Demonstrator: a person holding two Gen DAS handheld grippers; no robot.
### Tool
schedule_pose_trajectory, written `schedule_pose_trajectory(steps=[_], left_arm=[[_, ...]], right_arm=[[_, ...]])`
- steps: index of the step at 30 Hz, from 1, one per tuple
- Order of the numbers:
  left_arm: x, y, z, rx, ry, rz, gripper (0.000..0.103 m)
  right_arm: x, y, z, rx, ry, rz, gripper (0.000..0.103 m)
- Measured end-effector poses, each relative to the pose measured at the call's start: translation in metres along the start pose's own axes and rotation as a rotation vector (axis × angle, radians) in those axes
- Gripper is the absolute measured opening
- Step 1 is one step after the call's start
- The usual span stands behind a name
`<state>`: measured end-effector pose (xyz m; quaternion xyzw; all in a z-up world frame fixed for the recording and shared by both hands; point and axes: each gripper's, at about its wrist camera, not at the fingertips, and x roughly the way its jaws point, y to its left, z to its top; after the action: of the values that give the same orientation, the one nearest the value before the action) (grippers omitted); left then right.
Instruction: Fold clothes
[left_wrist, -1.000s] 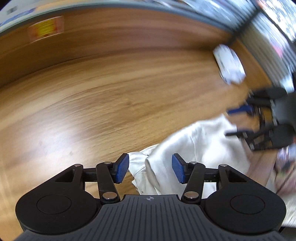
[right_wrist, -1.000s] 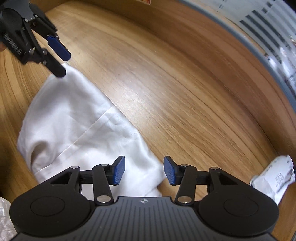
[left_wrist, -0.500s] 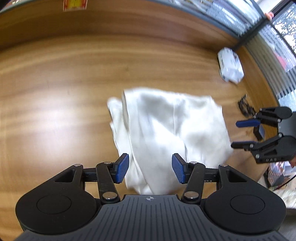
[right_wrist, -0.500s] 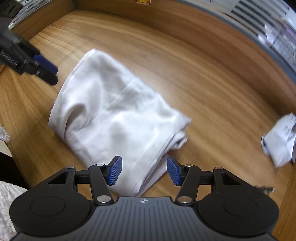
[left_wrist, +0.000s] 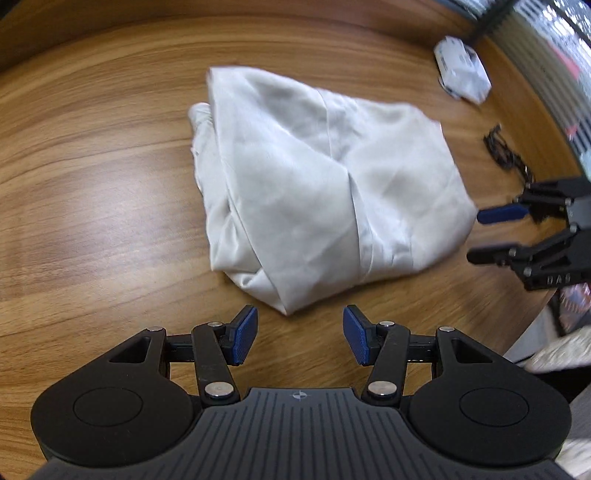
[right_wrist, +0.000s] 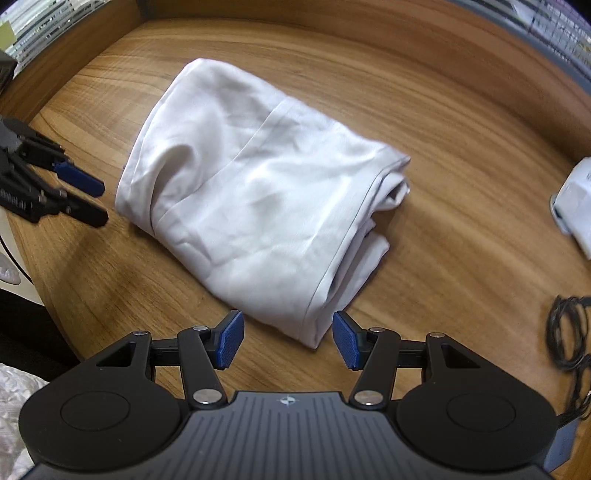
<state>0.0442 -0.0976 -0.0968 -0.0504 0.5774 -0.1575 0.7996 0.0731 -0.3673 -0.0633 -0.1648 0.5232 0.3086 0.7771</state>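
Clearly the white garment (left_wrist: 325, 184) lies folded into a compact bundle on the wooden tabletop (left_wrist: 92, 184), held by neither tool. Seen from the left wrist, the left claw (left_wrist: 300, 339) hangs just short of the bundle's near corner, its blue pads apart with only bare wood between them. Seen from the right wrist, the right claw (right_wrist: 288, 339) is likewise released, and a corner of the cloth (right_wrist: 258, 206) reaches toward the gap without either pad pressing on it. Each claw also shows in the other's view, off to one side of the bundle and clear of it: the right one (left_wrist: 491, 232) near the cloth's right edge, the left one (right_wrist: 92, 199) near its left edge. Standing at opposite ends with the cloth between them would suit either a further fold or a final tidying, though I cannot tell which is meant.

The bundle is longer than wide. In the right wrist view its long axis runs diagonally from the far left down toward the near right, with a smooth rounded fold at the far end and stacked, looser layered edges showing along the right side. A seam crosses its top. A white packet (left_wrist: 461, 74) and a dark tangled cord (right_wrist: 569, 339) lie well apart from the cloth
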Motion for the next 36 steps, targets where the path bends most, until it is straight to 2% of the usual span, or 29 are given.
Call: schedule_pose_trajectory(steps=[3, 4, 7, 12, 14, 15, 17, 20, 25, 30, 33, 36], left_arm=[[0.006, -0.001, -0.006, 0.006, 0.0, 0.0, 0.052], [0.007, -0.001, -0.007, 0.008, 0.0, 0.001, 0.049], [0.012, -0.001, -0.007, 0.009, -0.008, 0.012, 0.044], [0.014, -0.004, -0.001, 0.02, -0.036, 0.023, 0.037], [0.015, -0.006, 0.002, 0.034, -0.043, 0.031, 0.027], [0.016, -0.008, 0.004, 0.039, -0.048, 0.033, 0.025], [0.017, -0.011, 0.006, 0.048, -0.056, 0.044, 0.015], [0.018, -0.013, 0.006, 0.061, -0.073, 0.067, 0.005], [0.014, -0.013, 0.003, 0.095, -0.081, 0.092, 0.002], [-0.007, 0.0, 0.005, 0.169, -0.073, 0.129, 0.002], [-0.02, 0.012, 0.011, 0.183, -0.066, 0.109, 0.002], [-0.017, 0.012, 0.012, 0.229, -0.025, 0.107, 0.002]], right_arm=[[0.007, 0.0, -0.006, 0.021, 0.006, -0.008, 0.052], [0.009, 0.0, -0.007, 0.033, 0.008, -0.008, 0.048], [0.014, -0.002, -0.009, 0.06, 0.011, -0.004, 0.042], [0.017, -0.003, -0.008, 0.075, 0.005, -0.005, 0.039], [0.018, -0.004, -0.007, 0.079, 0.004, -0.006, 0.036], [0.019, -0.004, -0.006, 0.08, 0.003, -0.006, 0.035], [0.019, -0.005, -0.005, 0.086, 0.001, -0.008, 0.029], [0.02, -0.008, -0.003, 0.105, -0.001, -0.011, 0.018], [0.02, -0.009, -0.003, 0.121, 0.003, -0.012, 0.012], [0.013, -0.011, 0.0, 0.094, 0.012, -0.034, 0.007], [0.002, -0.02, 0.004, 0.092, 0.007, -0.037, 0.008], [-0.002, -0.024, 0.008, 0.089, 0.013, -0.009, 0.009]])
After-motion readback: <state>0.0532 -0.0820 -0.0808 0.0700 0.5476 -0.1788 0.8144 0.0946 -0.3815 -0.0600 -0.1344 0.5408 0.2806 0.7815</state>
